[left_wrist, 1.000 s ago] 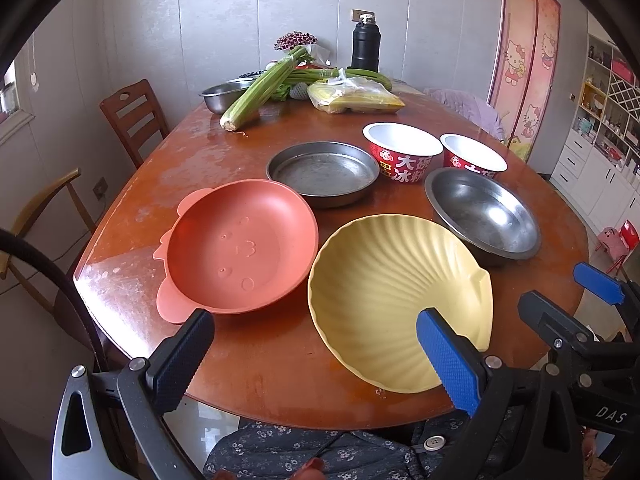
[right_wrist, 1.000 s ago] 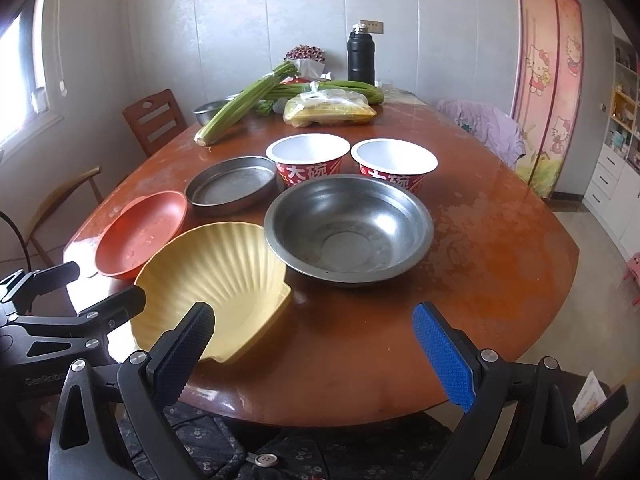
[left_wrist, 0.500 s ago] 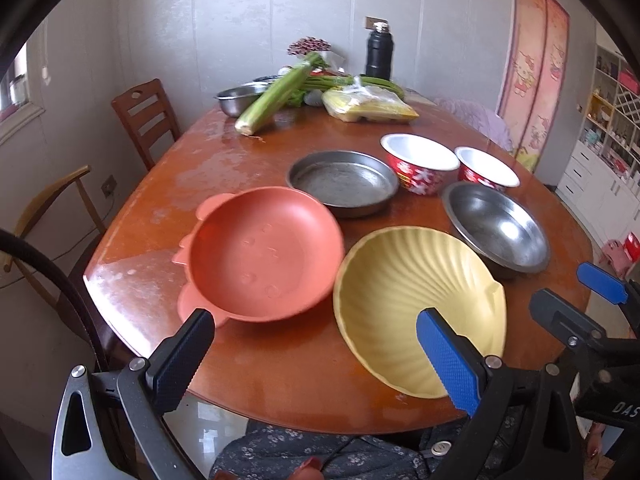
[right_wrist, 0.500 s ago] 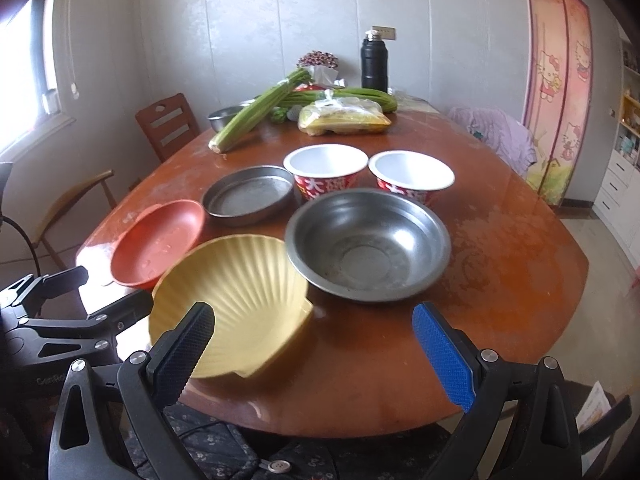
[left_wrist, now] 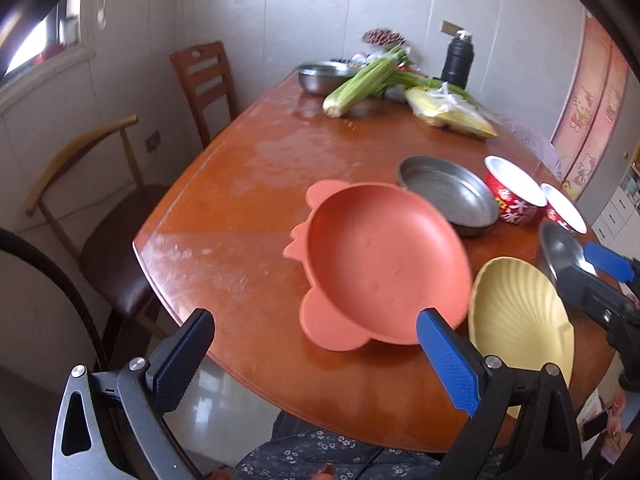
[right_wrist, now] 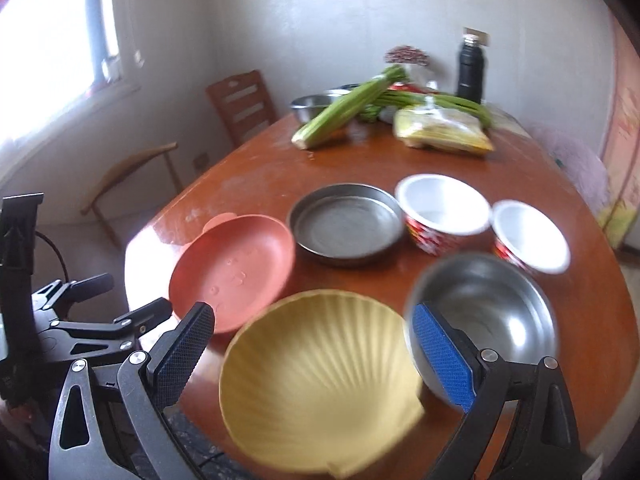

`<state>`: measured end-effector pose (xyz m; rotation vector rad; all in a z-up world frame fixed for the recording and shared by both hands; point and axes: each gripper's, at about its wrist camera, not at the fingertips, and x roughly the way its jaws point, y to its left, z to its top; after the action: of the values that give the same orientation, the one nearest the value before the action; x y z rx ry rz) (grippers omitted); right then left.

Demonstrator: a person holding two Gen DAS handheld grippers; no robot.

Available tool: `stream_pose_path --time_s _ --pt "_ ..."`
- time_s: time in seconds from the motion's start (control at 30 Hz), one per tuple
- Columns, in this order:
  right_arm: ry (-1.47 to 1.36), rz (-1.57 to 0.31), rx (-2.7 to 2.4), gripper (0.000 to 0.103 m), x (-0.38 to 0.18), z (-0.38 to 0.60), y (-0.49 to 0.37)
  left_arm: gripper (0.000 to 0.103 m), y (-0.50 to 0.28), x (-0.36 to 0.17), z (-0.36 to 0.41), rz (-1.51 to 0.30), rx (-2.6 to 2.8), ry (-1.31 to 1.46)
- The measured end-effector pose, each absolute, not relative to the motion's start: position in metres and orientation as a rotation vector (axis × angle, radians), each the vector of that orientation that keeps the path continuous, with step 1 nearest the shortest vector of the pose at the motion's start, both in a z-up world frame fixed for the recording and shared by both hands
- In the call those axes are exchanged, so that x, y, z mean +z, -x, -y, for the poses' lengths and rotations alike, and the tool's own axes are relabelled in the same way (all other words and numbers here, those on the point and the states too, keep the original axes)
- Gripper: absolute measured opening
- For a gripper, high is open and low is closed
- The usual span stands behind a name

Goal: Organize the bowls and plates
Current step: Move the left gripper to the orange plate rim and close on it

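Over the last second you swung both tools leftward, so the dishes slid toward the right of each view and more of the chairs and the window wall came into sight. Your left tool [left_wrist: 312, 364] hung wide, holding nothing, above the near edge of the bench [left_wrist: 240, 208], its right blue pad [left_wrist: 448, 360] in line with the near rim of the pink plate [left_wrist: 380, 268]. Your right tool [right_wrist: 316, 348] was also spread wide and empty, with the yellow shell plate [right_wrist: 316, 380] framed between its pads.

The pink plate sat on the bench toward its left near side. The yellow shell plate lay just beside it on the right, close to the bench edge nearest you. Behind the pink plate sat a flat metal pan [right_wrist: 346, 224], its rim about touching the pink one. To the right of the pan stood two red-and-white bowls [right_wrist: 442, 212] side by side, and in front of them a deep metal bowl [right_wrist: 484, 312], just beside the yellow plate. The right view was blurred.

At the far end lay celery [left_wrist: 364, 80], a bagged yellow packet [left_wrist: 448, 112], a small steel bowl [left_wrist: 320, 74] and a black flask [left_wrist: 458, 58]. Two chairs [left_wrist: 204, 84] stood along the bench's left side.
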<state>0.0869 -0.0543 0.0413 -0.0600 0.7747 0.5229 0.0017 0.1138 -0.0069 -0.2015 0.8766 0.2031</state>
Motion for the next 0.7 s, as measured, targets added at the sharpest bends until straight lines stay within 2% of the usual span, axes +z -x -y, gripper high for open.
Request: stream_pose_path --time_s 0.37,0.47,0.53,0.6,0.7 --pt "0.159 -0.888 0.589 0.099 0.007 0.000 -0.140 0.102 -0.020 -0.029 -0.140 -0.937 0.195 0.271" --pt "0.153 -0.921 0.602 0.094 -0.001 -0.007 -0.152 0.102 -0.027 -0.034 -0.142 -0.952 0.190 0.278" --pt "0.137 -0.951 0.620 0.079 -0.005 -0.011 -0.158 0.101 -0.030 -0.036 -0.142 -0.959 0.188 0.282" --pt "0.127 -0.978 0.640 0.072 -0.009 -0.014 -0.164 0.101 -0.032 -0.036 -0.142 -0.962 0.189 0.274" --pt "0.145 -0.991 0.620 0.068 -0.015 -0.019 -0.169 0.097 -0.038 -0.036 -0.139 -0.961 0.193 0.258"
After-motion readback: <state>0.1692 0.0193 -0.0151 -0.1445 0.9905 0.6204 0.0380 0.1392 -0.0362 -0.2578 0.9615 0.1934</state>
